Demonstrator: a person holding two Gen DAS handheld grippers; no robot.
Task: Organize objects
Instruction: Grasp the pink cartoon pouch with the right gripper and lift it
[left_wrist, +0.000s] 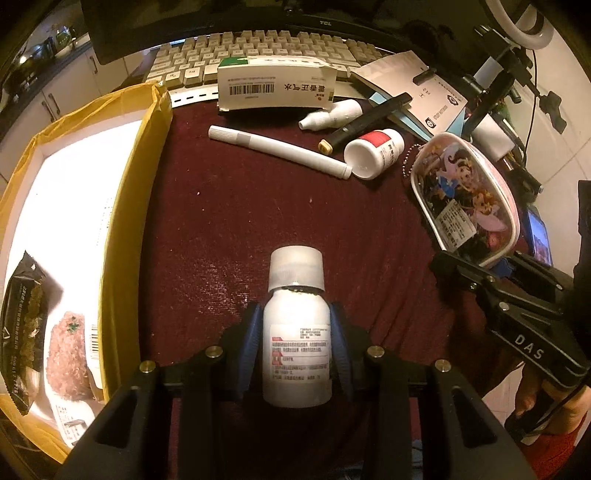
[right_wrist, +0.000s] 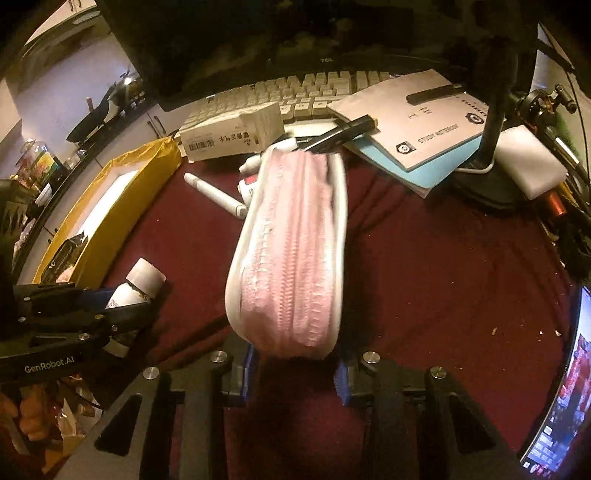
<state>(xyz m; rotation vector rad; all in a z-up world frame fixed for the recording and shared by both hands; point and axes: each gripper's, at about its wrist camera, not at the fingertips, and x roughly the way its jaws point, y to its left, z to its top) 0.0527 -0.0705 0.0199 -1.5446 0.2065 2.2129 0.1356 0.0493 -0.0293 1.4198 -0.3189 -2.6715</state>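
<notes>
Left wrist view: the left gripper (left_wrist: 296, 347) pinches a white medicine bottle (left_wrist: 297, 332), its blue pads (left_wrist: 248, 350) pressed against both sides of the labelled body, the translucent cap pointing away from the camera. Everything sits relative to the dark red cloth (left_wrist: 229, 221) covering the desk. The bottle is over the cloth's near middle. Along the cloth's left edge stands a yellow-lined box (left_wrist: 140, 177) holding a dark snack packet (left_wrist: 22, 332) and a printed food pack. At the cloth's far edge lies a long white carton (left_wrist: 277, 86) with a barcode, the keyboard (left_wrist: 266, 48) behind it. On the cloth just in front of the carton lie a white marker (left_wrist: 280, 151), a small white bottle with a red label (left_wrist: 376, 153) on its side, a black pen (left_wrist: 365, 122) and a small white dropper tube (left_wrist: 330, 114).

At the cloth's right side the right gripper (left_wrist: 491, 273) clamps a pink cartoon-printed pouch (left_wrist: 467, 199) by its lower end — seen there from the side.

Right wrist view: the same pouch (right_wrist: 291, 254) stands out between the blue pads (right_wrist: 341, 380), zipper side up, gripped at its near end above the cloth (right_wrist: 443, 277). Booklets (right_wrist: 413, 122) lie at the cloth's far right corner — a black lamp base beside them.
</notes>
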